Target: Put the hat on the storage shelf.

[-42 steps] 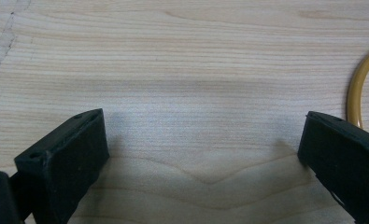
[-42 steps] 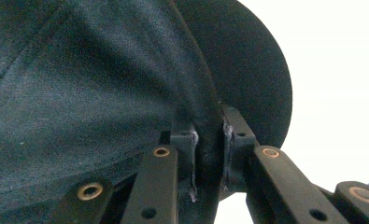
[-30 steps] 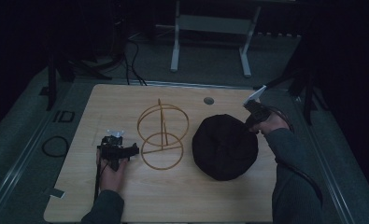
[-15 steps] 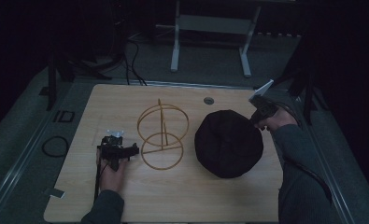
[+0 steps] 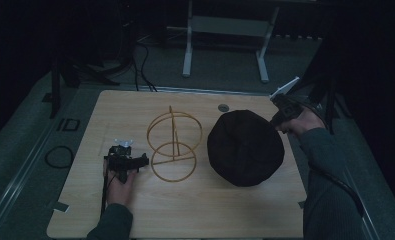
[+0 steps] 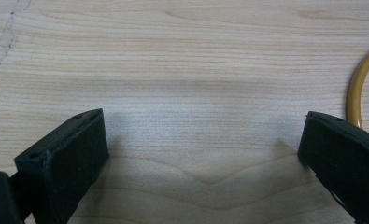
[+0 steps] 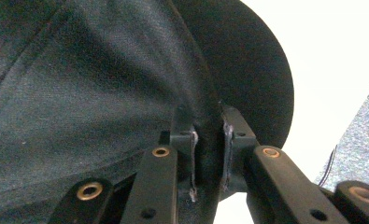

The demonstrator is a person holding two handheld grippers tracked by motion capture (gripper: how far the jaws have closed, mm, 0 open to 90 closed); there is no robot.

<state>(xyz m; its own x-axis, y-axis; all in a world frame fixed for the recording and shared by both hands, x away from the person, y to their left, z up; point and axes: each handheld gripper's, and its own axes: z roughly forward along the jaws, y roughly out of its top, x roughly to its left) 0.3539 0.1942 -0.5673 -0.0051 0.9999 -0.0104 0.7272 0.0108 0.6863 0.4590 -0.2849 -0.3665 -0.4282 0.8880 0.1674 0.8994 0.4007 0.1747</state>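
Jaws clamped tight on dark fabric, the right gripper point(image 7: 209, 154) pinches the edge of a black cap point(image 7: 102, 84), seen close in the right gripper view with the cloth squeezed between its two pads; in the high view the same right gripper point(image 5: 281, 114) sits at the cap's far right edge, the person's hand wrapped round it and a grey sleeve running down to the bottom of the frame; the cap point(image 5: 245, 147) lies over the right half of the wooden table point(image 5: 210, 210), its round crown facing the camera; just to its left stands a yellow wire stand point(image 5: 174, 145), two hoops joined by an upright rod, apart from the cap; the left gripper point(image 5: 127, 162) rests on the table near the stand's lower ring, held in the person's left hand; in the left gripper view its jaws stand wide apart over bare wood with nothing between them, a curve of the yellow ring point(image 6: 357, 93) showing at the right edge.
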